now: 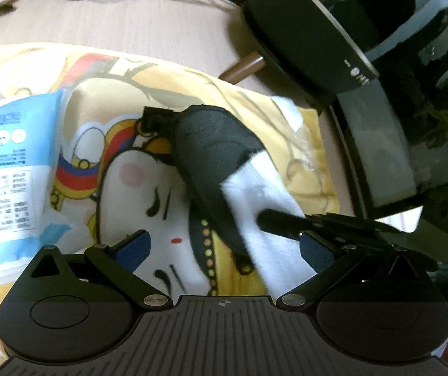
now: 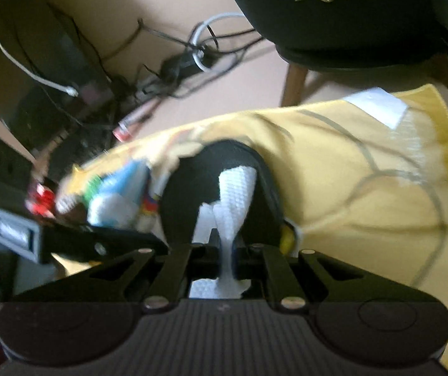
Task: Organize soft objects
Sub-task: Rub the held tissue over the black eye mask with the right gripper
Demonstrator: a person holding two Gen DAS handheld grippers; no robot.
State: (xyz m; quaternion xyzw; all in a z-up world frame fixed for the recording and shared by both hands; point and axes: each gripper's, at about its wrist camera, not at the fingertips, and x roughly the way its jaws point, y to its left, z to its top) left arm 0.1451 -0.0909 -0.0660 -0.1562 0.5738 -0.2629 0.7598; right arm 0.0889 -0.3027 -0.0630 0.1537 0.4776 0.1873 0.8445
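Note:
A black sock with a white cuff (image 1: 214, 156) lies on a yellow cartoon-print cushion (image 1: 148, 169). In the left wrist view my left gripper (image 1: 224, 250) is open just above the cushion. Its blue pads (image 1: 136, 247) stand wide on either side of the sock's white end. My right gripper (image 1: 266, 217) comes in from the right and pinches the white cuff. The right wrist view shows that gripper (image 2: 227, 247) shut on the bunched white cuff (image 2: 235, 194), with the black part (image 2: 186, 188) curving beyond it. A blue and white tissue pack (image 1: 7, 169) rests on the cushion's left side.
A black speaker-like device (image 1: 302, 31) on brown wooden legs (image 1: 242, 69) stands close behind the cushion. A dark glass tank (image 1: 427, 109) is at the right. Tangled cables (image 2: 174, 62) and a black box (image 2: 45, 72) lie on the beige tabletop (image 1: 130, 22) at the back.

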